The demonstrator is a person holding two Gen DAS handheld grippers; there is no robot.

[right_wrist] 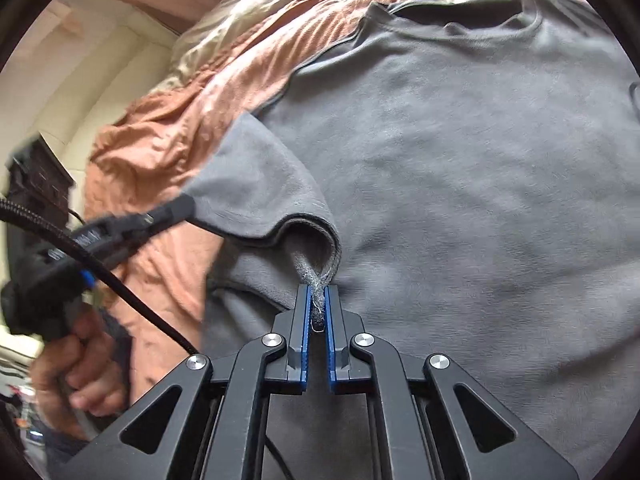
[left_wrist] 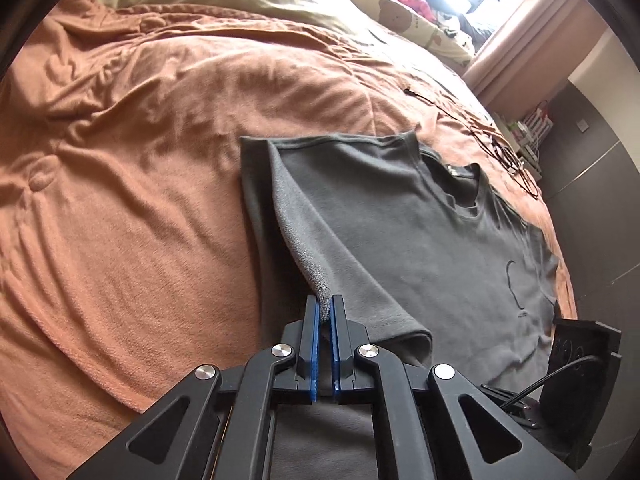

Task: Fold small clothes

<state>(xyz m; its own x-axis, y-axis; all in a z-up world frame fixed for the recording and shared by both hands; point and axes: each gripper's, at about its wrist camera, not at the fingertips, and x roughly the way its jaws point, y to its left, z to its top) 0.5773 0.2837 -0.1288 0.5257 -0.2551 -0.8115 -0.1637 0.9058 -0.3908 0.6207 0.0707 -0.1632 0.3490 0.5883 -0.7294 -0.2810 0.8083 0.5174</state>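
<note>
While the grey T-shirt (left_wrist: 420, 240) is lying mostly flat on the orange blanket (left_wrist: 140, 160), spread ahead of both sets of fingers, one side edge is lifted into a fold. The left gripper (left_wrist: 326, 312) is clamped on a bunched edge right at its fingertips; the right gripper (right_wrist: 318, 304) is clamped likewise on a rolled bit of hem or sleeve, which one cannot be told.

Risks, as judged:
- Only a thin pinch is held on each side; slip is likely if the fabric is pulled taut.
- Uneven travel between the two grips would skew the fold line.
- The blanket is wrinkled and soft, so the lower layer could be dragged along.
- A black cable (left_wrist: 500, 148) lies beyond the collar, far from the fingers; a snag is unlikely.

Count: one shirt, two grippers, one blanket, one cable visible.
</note>
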